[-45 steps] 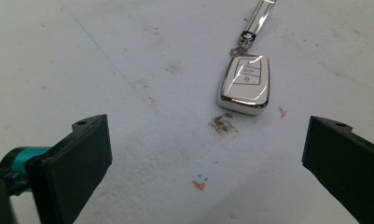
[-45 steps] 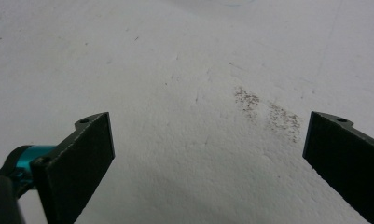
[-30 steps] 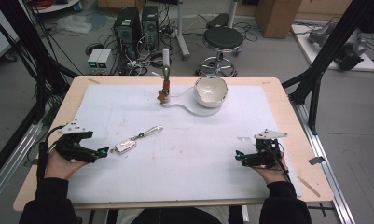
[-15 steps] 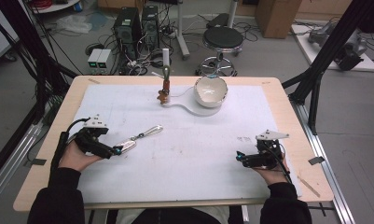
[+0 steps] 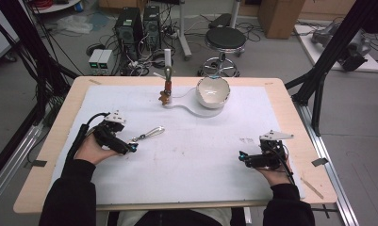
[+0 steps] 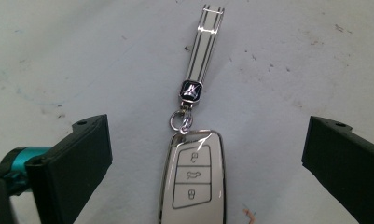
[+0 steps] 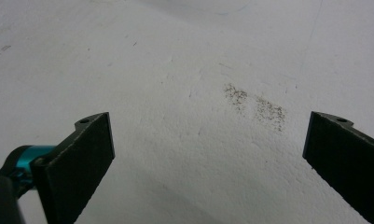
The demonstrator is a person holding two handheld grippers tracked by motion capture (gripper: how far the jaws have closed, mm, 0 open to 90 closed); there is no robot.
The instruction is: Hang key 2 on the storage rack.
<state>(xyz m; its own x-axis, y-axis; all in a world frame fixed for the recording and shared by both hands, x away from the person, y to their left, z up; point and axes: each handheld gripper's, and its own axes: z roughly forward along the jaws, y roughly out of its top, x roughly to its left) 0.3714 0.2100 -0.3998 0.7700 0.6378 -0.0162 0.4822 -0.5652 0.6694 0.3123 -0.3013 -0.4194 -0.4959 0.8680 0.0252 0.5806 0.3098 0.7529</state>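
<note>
A white car key fob point(image 6: 193, 179) with three buttons lies flat on the white mat, its ring and striped metal strap point(image 6: 204, 44) stretched away from me. In the high view the key fob point(image 5: 138, 138) and strap point(image 5: 153, 132) lie at the mat's left middle. My left gripper point(image 5: 131, 148) is open right at the fob; in the left gripper view the left gripper point(image 6: 205, 161) has its jaws wide apart on either side of the fob, not touching it. My right gripper point(image 5: 242, 157) rests open at the right front, over bare mat in the right gripper view point(image 7: 208, 158).
A white bowl point(image 5: 213, 91) sits on a white paddle-shaped board point(image 5: 189, 108) at the back centre. A small brown figure on an upright stand point(image 5: 166, 89) is just left of it. The wooden table edge point(image 5: 299, 132) frames the mat. A faint dark smudge point(image 7: 254, 105) marks the mat.
My left gripper moved right and forward from the table's left side up to the key fob, and now straddles it. The right gripper stayed in place.
</note>
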